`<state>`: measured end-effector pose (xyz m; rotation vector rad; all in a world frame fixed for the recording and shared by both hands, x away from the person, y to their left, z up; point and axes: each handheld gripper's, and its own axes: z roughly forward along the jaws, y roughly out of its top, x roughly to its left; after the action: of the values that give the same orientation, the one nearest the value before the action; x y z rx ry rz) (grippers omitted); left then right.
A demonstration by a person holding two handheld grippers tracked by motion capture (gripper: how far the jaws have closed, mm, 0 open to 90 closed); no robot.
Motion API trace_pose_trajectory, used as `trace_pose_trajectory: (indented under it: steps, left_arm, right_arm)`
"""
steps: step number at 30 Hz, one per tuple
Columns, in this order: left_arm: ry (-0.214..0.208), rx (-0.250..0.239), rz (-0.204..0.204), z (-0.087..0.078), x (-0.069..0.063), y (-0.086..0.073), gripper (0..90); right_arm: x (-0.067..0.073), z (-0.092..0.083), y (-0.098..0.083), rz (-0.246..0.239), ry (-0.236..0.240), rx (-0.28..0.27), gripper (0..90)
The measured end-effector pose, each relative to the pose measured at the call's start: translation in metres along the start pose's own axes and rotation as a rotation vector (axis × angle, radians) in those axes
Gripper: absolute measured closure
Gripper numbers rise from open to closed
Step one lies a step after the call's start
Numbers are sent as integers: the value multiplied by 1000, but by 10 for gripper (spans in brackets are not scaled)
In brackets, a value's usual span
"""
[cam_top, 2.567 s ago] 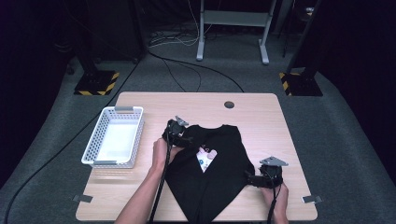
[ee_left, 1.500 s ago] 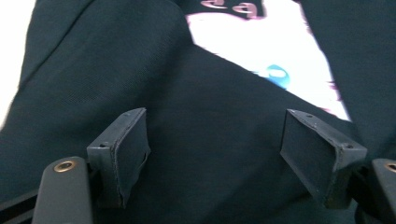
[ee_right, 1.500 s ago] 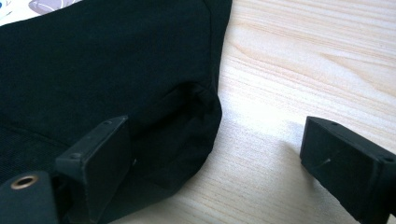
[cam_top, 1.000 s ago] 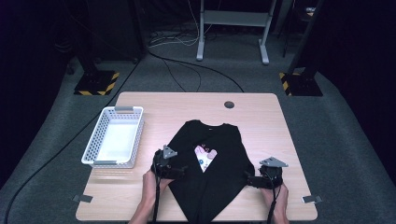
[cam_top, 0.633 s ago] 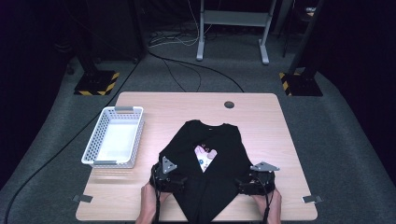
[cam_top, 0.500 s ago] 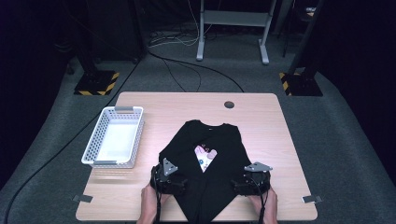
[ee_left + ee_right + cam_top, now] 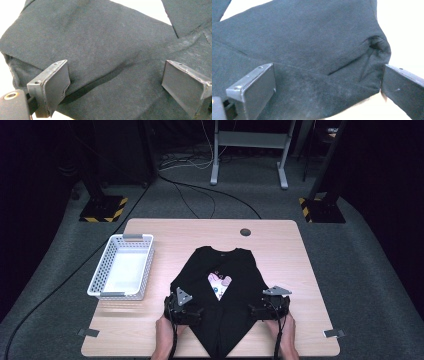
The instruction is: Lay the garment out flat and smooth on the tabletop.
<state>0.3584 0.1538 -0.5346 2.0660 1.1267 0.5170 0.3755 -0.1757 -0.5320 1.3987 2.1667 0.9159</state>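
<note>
On the pale wooden worktop (image 7: pixel 280 245) both tongs (image 7: pixel 196 312) (image 7: pixel 252 310) are opening, freeing the soft, floppy black cotton T-shirt (image 7: pixel 235 270), best gripped at folded edges.

Left gripper (image 7: pixel 183 307), right gripper (image 7: pixel 270 306): black bodies, grey three-cornered top plates, black cables; flat dark jaws, possibly screw-fastened.
</note>
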Motion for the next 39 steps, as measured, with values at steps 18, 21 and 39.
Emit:
trace_pose_trajectory:
  steps: [18,21,39]
  left_arm:
    - [13,1,-11,1,-1,1,81]
    - [18,1,-13,1,-2,1,81]
    - [55,3,-46,6,-3,5,83]
  right_arm:
    - [42,-13,17,-1,69,0,29]
    - [60,-13,21,-48,84,-1,44]
    - [82,-36,31,-139,27,-71,83]
